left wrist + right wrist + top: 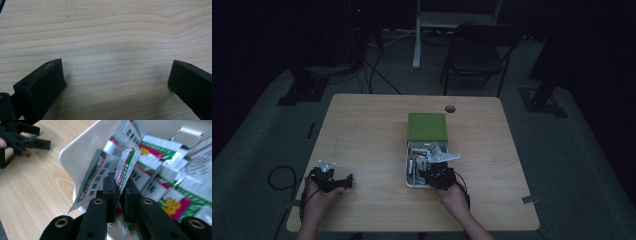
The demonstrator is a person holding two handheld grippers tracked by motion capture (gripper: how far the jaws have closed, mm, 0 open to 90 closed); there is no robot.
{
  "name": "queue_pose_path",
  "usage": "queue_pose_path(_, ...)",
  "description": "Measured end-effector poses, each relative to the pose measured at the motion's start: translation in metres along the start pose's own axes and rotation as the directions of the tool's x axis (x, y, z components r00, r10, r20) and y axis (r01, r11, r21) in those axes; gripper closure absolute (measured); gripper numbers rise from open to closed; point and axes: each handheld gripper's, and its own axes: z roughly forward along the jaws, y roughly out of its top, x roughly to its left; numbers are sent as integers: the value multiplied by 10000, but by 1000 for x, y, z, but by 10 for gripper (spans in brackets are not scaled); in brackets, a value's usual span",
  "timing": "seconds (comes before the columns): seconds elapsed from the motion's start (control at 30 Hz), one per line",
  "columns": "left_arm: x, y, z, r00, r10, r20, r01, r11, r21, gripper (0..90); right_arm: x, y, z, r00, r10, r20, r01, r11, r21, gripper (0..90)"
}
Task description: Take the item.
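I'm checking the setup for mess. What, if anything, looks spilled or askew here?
Nothing is spilled. The sachets lie jumbled at all angles inside the white box, and the right gripper pinches one sachet standing on edge.

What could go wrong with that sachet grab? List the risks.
1. The right gripper is shut on one sachet by its edge; it might slip free when lifted.
2. Neighbouring sachets lean against it and could be dragged out of the white box.
3. The left gripper rests open on the table, so nothing steadies the box.
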Motion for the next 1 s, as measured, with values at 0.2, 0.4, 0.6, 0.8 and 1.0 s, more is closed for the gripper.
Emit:
queue_pose_path(0.2, 0, 0, 0, 10000, -1, 0, 1, 10000, -1, 8, -5, 8, -12, 10000, 28, 53, -26, 9993, -361, 842)
queue_pose_path(0.4, 0, 0, 0, 10000, 1, 0, -1, 10000, 0, 8, -10, 13, -21, 9999, 49, 89, -43, 9978, -663, 843)
queue_pose_path(0.6, 0, 0, 0, 10000, 1, 0, -1, 10000, 1, 8, -13, 17, -29, 9999, 48, 89, -39, 9960, -897, 843)
queue_pose_path(0.8, 0, 0, 0, 10000, -19, -3, 19, 10000, -14, 8, -17, 24, -41, 9999, 48, 118, -32, 9911, -1329, 844)
queue_pose_path(1.0, 0, 0, 0, 10000, -20, -1, 20, 10000, -18, 8, -23, 29, -53, 9998, 93, 194, -58, 9854, -1703, 844)
